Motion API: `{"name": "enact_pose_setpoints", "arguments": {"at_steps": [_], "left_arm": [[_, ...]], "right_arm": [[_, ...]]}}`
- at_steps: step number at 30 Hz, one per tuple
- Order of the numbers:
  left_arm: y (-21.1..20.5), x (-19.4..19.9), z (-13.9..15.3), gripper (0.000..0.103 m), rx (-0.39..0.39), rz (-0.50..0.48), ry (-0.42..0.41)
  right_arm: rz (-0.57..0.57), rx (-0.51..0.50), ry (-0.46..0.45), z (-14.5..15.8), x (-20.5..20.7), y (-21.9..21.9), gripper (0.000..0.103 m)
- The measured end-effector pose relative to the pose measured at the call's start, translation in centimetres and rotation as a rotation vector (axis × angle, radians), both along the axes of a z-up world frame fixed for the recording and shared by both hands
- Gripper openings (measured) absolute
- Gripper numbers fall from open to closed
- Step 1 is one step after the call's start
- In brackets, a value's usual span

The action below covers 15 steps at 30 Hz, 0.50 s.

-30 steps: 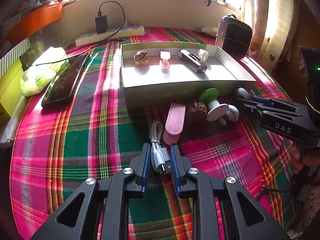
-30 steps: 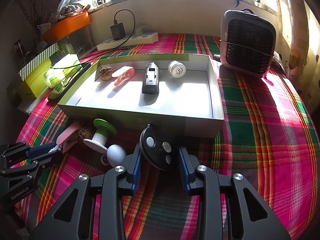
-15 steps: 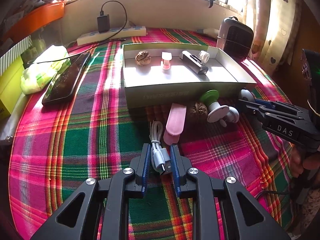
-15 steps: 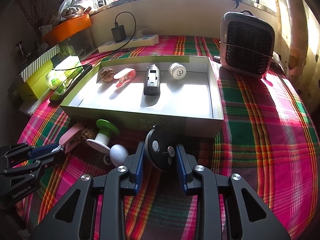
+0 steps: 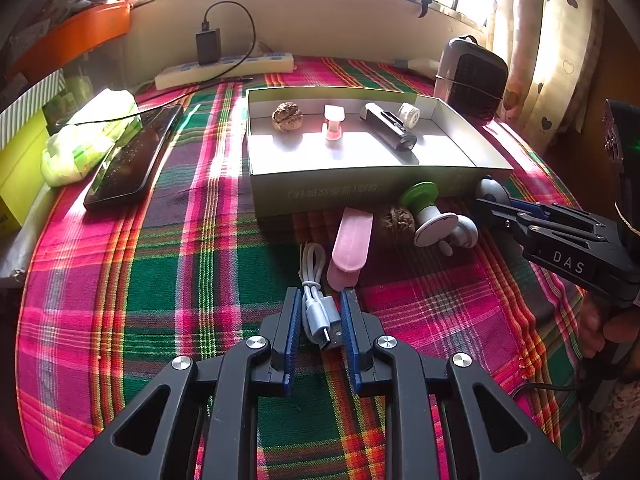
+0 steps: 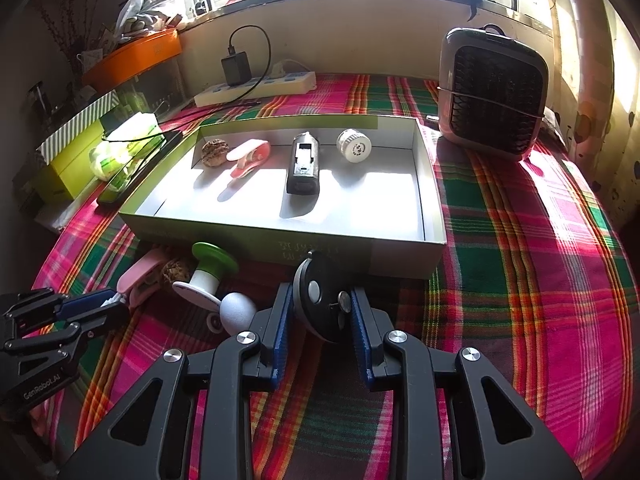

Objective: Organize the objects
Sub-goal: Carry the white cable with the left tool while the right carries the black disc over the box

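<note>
"DAS" marks the right hand-held gripper (image 5: 493, 200); "GenRobot.AI" the left hand-held gripper (image 6: 116, 305).

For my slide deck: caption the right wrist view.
Right gripper shut on round black disc before shallow green cardboard box.

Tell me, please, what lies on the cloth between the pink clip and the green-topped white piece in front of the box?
A walnut lies between the pink clip and the green-topped piece, close against the box front; the left wrist view shows it best.

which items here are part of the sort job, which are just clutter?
Job: box; USB cable in left gripper; black disc in right gripper; pink clip; walnut; green-capped piece.
Clutter: phone; power strip; heater; tissue pack.
</note>
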<state>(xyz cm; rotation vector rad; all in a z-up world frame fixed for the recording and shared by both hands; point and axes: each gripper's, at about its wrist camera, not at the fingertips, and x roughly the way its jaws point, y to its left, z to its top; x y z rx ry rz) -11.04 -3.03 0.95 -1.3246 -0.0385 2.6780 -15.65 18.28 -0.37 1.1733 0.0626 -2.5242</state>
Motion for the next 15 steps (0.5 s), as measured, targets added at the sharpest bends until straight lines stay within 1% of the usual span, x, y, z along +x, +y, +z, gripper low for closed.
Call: {"name": "enact_pose_setpoints", "arguments": {"at_steps": [15], "left_arm": [[-0.12, 0.29, 0.80, 0.018, 0.015, 0.004, 0.024]], "right_arm": [[-0.002, -0.016, 0.003, 0.17, 0.53, 0.09, 0.029]]}}
